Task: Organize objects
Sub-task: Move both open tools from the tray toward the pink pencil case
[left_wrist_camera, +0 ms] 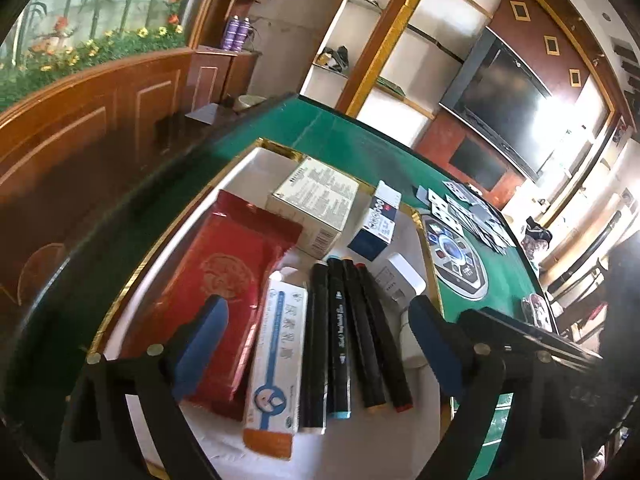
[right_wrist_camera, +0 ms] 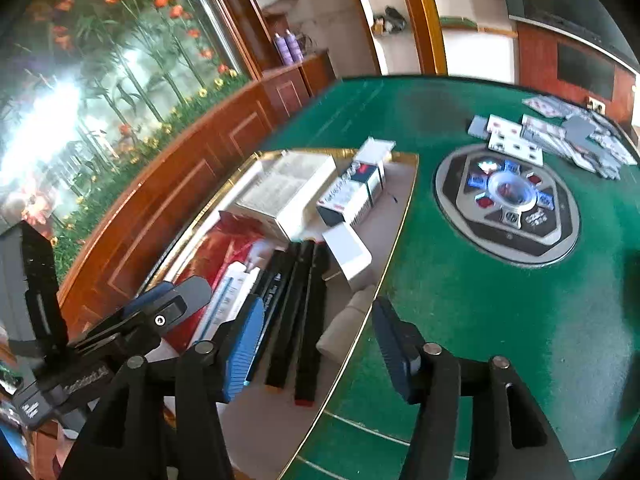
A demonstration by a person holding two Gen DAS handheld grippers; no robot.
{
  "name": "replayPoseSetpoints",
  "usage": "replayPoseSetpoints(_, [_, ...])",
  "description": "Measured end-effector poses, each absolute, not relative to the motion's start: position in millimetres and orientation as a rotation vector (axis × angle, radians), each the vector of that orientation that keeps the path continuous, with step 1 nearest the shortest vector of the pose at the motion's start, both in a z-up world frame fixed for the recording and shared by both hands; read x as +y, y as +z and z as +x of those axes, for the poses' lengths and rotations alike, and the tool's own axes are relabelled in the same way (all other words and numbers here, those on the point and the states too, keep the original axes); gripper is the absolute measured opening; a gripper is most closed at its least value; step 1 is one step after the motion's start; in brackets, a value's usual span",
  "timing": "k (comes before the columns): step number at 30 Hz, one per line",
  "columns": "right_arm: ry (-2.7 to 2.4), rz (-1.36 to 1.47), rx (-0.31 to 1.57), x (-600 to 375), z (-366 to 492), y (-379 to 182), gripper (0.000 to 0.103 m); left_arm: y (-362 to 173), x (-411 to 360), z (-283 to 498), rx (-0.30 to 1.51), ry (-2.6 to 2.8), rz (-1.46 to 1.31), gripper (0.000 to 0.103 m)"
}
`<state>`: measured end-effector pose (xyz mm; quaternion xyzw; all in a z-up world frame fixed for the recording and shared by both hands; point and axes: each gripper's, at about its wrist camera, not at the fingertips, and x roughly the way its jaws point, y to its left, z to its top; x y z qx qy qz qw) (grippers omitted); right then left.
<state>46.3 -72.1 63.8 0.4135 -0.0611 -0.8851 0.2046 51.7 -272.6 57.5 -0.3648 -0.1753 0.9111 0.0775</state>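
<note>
Markers (left_wrist_camera: 352,332) lie side by side, four black barrels in the white gold-rimmed tray (left_wrist_camera: 256,152) on the green table (right_wrist_camera: 480,300), their long axes running away from the person and nearly in line with both claws. Going left to right across the tray in the left wrist view: a red packet (left_wrist_camera: 224,292) against the left rim, a long white ointment box (left_wrist_camera: 276,360) leaning beside it, then the markers touching one another, then a small white box (left_wrist_camera: 400,284) near the right rim; behind them stand a cream carton (left_wrist_camera: 316,208) and a blue-and-white box (left_wrist_camera: 378,220). The left claw (left_wrist_camera: 316,344) is released, its blue pads spread wide with nothing pressed between them; it hangs over the ointment box and the markers, which sit just ahead and below its gap. The right claw (right_wrist_camera: 316,348) is also released and empty, jaws apart, sitting over the tray's right rim with the markers just ahead and to the left of its gap. Further right on the felt, well apart from the tray, are a round centre console (right_wrist_camera: 508,200) and scattered playing cards (right_wrist_camera: 560,140). Either claw looks near enough to the markers; because the barrels run along the pointing line, closing across their width should suit, though pinching one alone from a touching row looks fiddly.
</note>
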Motion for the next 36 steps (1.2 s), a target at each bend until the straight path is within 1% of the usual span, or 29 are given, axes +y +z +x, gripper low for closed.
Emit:
replayPoseSetpoints(6, [-2.579,1.024,-0.031,-71,69,79,0.078,60,-286,64,-0.532,2.82,-1.07,0.092])
replayPoseSetpoints(9, [-2.653,0.958,0.042,-66,80,83,0.082,60,-289,71,-0.559,2.831,-1.066,0.092])
replayPoseSetpoints(12, [-2.704,0.914,0.061,-55,85,86,0.085,65,-285,77,-0.562,2.827,-1.037,0.092])
replayPoseSetpoints(22, [-2.762,0.927,-0.017,-12,87,83,0.086,91,-231,85,-0.411,2.783,-0.965,0.092])
replayPoseSetpoints(36, [-2.844,0.979,-0.078,42,90,71,0.086,93,-150,86,-0.226,2.673,-0.981,0.092])
